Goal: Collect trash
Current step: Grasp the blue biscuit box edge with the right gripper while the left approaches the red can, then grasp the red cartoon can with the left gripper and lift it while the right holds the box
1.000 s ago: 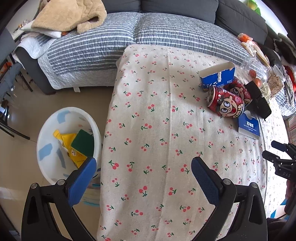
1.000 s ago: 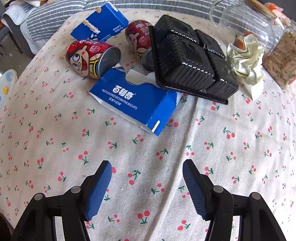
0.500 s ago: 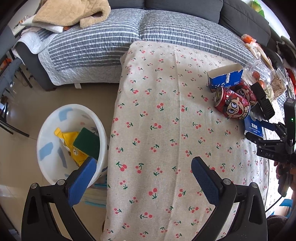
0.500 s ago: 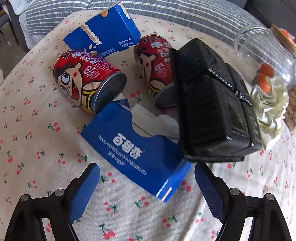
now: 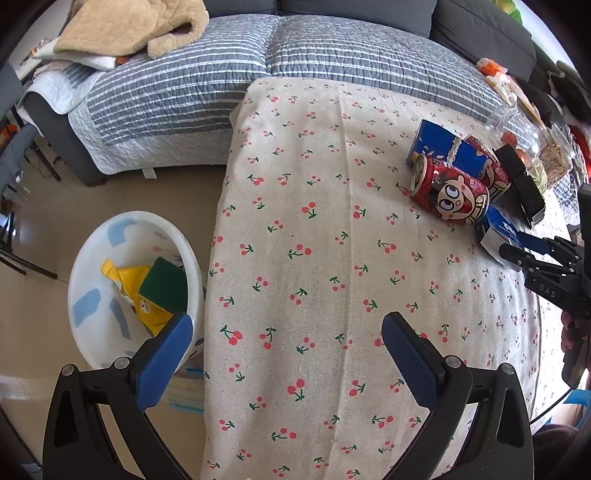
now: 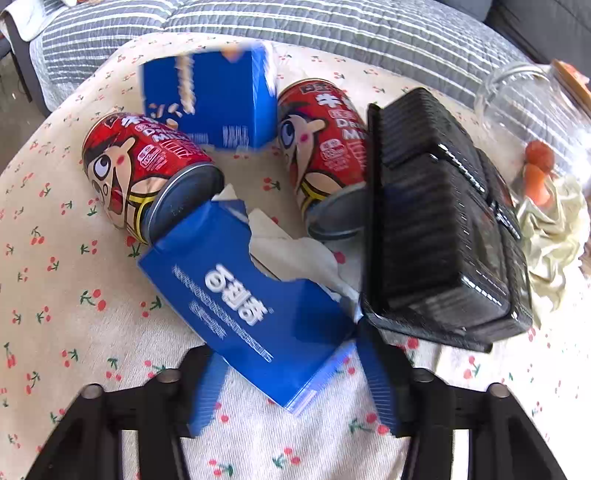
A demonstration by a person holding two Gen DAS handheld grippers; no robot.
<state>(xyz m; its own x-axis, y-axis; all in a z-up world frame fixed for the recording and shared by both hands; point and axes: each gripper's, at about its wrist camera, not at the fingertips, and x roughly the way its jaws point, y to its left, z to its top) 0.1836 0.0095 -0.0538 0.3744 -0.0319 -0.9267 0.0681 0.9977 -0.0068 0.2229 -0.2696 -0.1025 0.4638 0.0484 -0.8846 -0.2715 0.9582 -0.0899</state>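
Note:
A torn, flattened blue biscuit box (image 6: 255, 314) lies on the cherry-print tablecloth (image 5: 314, 240). My right gripper (image 6: 295, 387) has its jaws closing around the box's near end; motion blur hides whether the pads touch it. Behind it lie two red cartoon cans (image 6: 144, 173) (image 6: 325, 147), a second blue box (image 6: 218, 103) and a black plastic tray (image 6: 443, 229). My left gripper (image 5: 288, 354) is open and empty over the tablecloth's near part. A white trash bin (image 5: 110, 295) with yellow and green trash stands on the floor to its left.
A grey striped sofa (image 5: 295, 55) with a beige blanket (image 5: 129, 26) runs behind the table. A glass jar (image 6: 532, 107), orange items and crumpled paper (image 6: 554, 229) sit at the table's right end. The right gripper shows in the left wrist view (image 5: 517, 251).
My right gripper has moved forward to the torn blue box and its jaws have narrowed around the box's end. My left gripper stays open, with the view shifted slightly.

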